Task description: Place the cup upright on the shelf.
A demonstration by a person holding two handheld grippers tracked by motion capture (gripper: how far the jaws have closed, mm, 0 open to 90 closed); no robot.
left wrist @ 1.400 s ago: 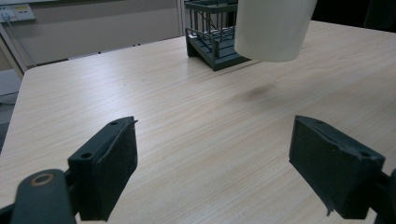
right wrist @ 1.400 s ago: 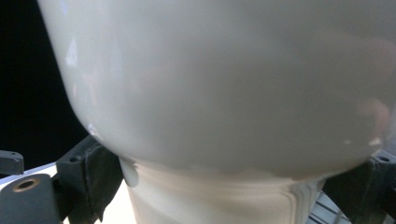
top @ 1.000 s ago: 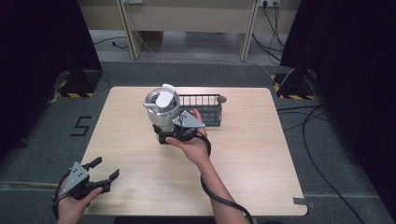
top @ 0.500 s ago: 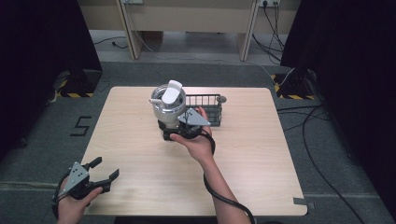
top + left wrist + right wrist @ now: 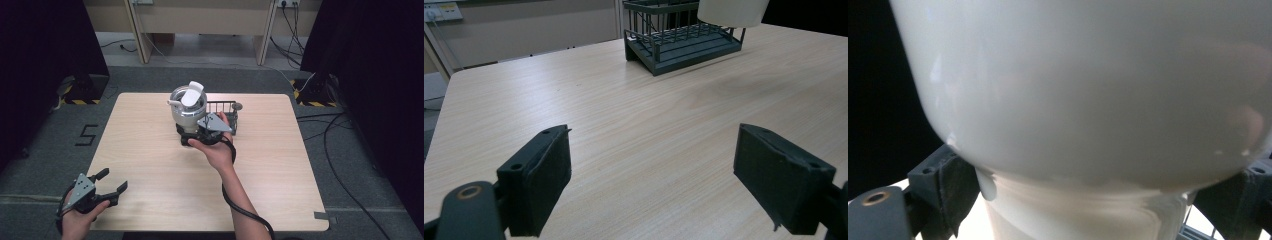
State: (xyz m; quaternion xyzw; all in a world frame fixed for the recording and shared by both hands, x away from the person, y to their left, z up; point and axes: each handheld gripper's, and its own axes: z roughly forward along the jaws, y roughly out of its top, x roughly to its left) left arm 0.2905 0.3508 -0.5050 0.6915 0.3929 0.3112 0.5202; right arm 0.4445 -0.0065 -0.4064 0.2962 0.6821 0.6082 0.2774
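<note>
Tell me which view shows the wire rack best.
The left gripper view: the wire rack stands unobstructed, bars and base clear. In the high view the rack is partly hidden behind the white cup. The right gripper view catches only a corner at bottom right.

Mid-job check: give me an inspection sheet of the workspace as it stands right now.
Surface: light wooden table, bare in front.
Job's things: white cup with a white scoop inside; dark wire rack behind it.
Clutter: nothing seen.
Grippers: right gripper shut on the cup's base; left gripper open, empty, at the table's near left corner.
Cables: right gripper's cable trails along the forearm; more on the floor at right.
Surroundings: grey floor, dark curtains, desk legs beyond.
</note>
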